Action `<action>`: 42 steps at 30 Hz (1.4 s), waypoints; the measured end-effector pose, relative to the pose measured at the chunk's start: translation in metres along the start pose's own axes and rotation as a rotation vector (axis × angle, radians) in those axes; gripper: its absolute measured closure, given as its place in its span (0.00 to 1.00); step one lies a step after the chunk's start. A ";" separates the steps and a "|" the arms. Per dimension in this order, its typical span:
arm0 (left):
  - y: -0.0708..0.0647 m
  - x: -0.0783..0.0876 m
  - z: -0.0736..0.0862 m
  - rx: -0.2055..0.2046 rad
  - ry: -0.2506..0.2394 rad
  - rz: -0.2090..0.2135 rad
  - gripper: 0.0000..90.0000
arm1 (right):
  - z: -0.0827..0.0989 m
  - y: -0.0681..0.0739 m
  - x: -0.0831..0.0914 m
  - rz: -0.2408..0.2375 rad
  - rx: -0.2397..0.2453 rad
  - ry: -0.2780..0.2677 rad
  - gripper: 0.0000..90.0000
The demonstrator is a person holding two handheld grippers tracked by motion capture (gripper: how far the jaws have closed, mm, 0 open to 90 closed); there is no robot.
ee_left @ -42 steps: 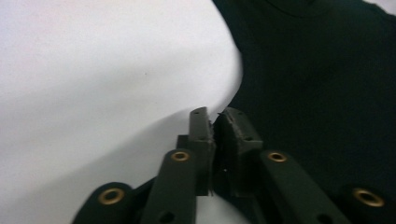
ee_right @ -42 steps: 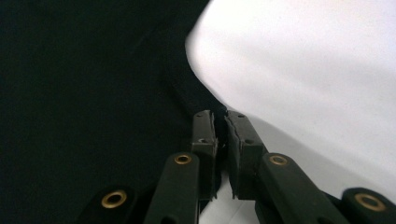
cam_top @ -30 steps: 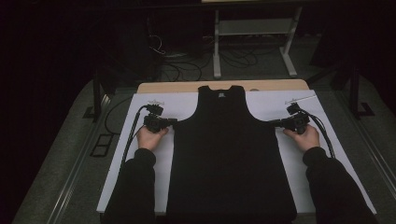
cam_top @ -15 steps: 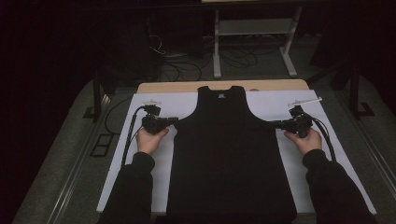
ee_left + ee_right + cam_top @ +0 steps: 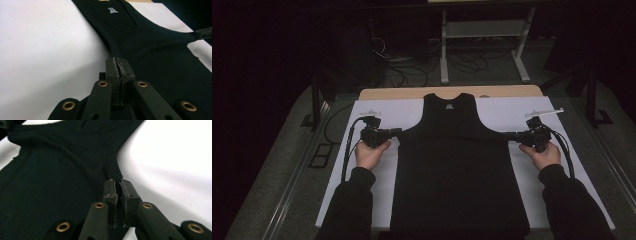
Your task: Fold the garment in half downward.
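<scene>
the black tank top (image 5: 457,170) lies flat mid-desk on a white sheet (image 5: 377,112), its underarm corners pinched tight by the left gripper (image 5: 398,132) and right gripper (image 5: 507,135) fingers, with bare white margins left and right and a wooden desk (image 5: 387,93) edge far.

On my table: one black vest (image 5: 459,170), spread on one white sheet (image 5: 522,112). I work with two grippers, left (image 5: 398,132) and right (image 5: 508,135), one in each of my two hands. Behind the table stands one metal frame (image 5: 484,30), and one tangle of cables (image 5: 407,67) lies on the floor.
</scene>
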State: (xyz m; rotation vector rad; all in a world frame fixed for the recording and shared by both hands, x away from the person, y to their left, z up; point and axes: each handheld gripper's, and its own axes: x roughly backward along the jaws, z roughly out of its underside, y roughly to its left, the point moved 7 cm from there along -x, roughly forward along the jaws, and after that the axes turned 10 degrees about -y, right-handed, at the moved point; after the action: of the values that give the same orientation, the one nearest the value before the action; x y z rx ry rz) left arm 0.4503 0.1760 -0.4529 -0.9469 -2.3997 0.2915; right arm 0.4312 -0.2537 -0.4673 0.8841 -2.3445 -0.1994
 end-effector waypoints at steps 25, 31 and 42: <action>-0.017 0.030 0.013 0.011 -0.010 0.045 0.97 | 0.010 0.015 0.028 -0.017 -0.026 -0.039 0.92; -0.019 0.032 0.019 0.012 0.005 0.045 0.97 | 0.014 0.018 0.031 -0.020 -0.028 -0.031 0.91; -0.029 0.041 0.029 0.012 0.030 0.065 0.97 | 0.026 0.024 0.039 -0.022 -0.041 -0.010 0.92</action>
State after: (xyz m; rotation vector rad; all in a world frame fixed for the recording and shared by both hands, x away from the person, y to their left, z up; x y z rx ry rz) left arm 0.3929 0.1831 -0.4498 -1.0183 -2.3414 0.3129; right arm 0.3800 -0.2624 -0.4602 0.8910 -2.3327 -0.2609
